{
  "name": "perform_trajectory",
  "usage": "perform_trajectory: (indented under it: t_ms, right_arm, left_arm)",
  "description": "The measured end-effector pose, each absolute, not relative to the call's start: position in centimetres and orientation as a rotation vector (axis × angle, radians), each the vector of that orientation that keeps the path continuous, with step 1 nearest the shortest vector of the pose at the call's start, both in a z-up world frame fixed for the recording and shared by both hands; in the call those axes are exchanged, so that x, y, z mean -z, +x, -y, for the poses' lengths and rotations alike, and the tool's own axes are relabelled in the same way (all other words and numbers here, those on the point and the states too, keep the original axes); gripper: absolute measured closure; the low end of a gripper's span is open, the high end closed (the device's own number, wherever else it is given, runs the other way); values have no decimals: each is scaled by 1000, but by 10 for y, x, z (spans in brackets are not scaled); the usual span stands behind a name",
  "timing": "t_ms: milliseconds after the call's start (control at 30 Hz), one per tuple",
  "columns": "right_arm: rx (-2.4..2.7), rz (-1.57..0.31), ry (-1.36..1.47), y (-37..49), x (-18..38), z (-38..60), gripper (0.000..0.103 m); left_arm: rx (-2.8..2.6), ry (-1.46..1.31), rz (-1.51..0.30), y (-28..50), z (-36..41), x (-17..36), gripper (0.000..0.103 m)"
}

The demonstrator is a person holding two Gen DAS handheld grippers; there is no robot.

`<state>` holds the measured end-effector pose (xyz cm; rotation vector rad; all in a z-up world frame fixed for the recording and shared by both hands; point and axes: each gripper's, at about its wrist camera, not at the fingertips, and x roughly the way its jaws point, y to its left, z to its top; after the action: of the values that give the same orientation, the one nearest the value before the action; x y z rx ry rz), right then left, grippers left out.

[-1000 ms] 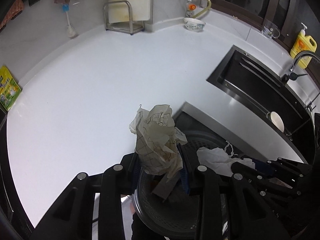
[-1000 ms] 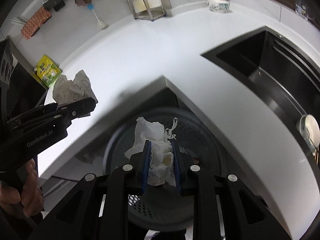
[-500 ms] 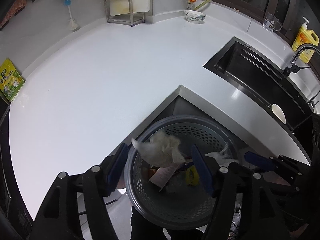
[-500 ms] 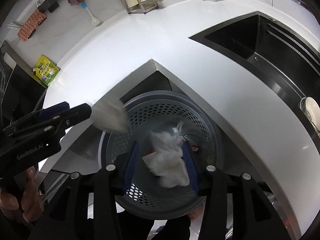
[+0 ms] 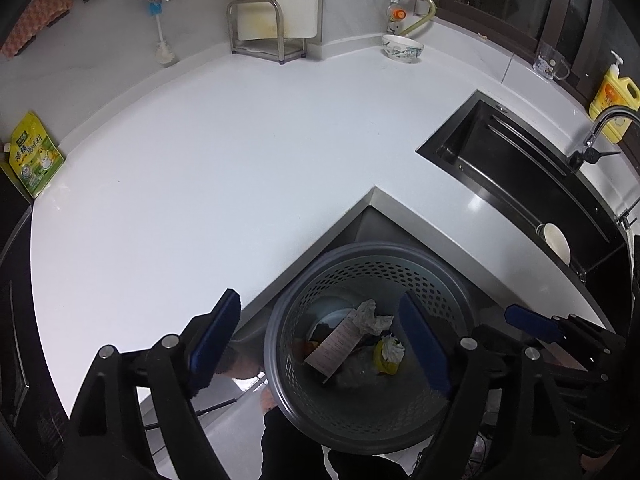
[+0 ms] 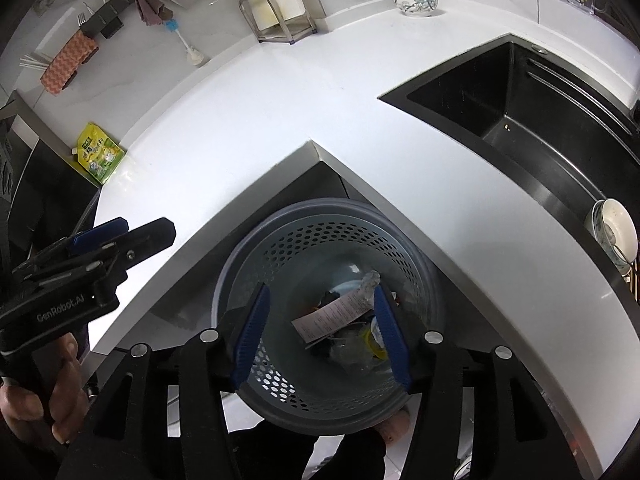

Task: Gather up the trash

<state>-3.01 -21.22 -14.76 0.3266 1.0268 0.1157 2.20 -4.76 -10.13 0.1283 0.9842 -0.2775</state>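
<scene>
Two fisheye views, each from a camera mounted on a hand-held claw, looking forward and steeply down along its two fingers.

The left wrist view sits above the inner corner of a white countertop (image 5: pixel 208 184). Directly beneath the left gripper (image 5: pixel 320 340) is a grey perforated bin (image 5: pixel 360 276), close by. Beyond the claw the counter stretches to the back wall; the black sink (image 5: pixel 516 184) lies ahead and to the right.

The right wrist view looks down from nearly the same spot, with the right gripper (image 6: pixel 320 328) over the same bin (image 6: pixel 316 240). The left gripper (image 6: pixel 120 236) shows at its left edge.

Both share bin, counter corner, sink (image 6: pixel 520 92) and wall.
</scene>
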Motion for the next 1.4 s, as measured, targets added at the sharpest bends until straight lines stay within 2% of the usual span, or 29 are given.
perform_trajectory:
  t_ms: [133,867,1400]
  right_arm:
    - [-109,-1016,315,-34,140,210,46]
    - [-59,-973,260,-44,118,200,37]
    - [-22,-975,240,-45,113,198,36]
  left_arm:
    - [269,125,-971,22,46,94,20]
    - [237,136,-936,16,37,75,9]
    - [207,165,-932,14,35,72,7]
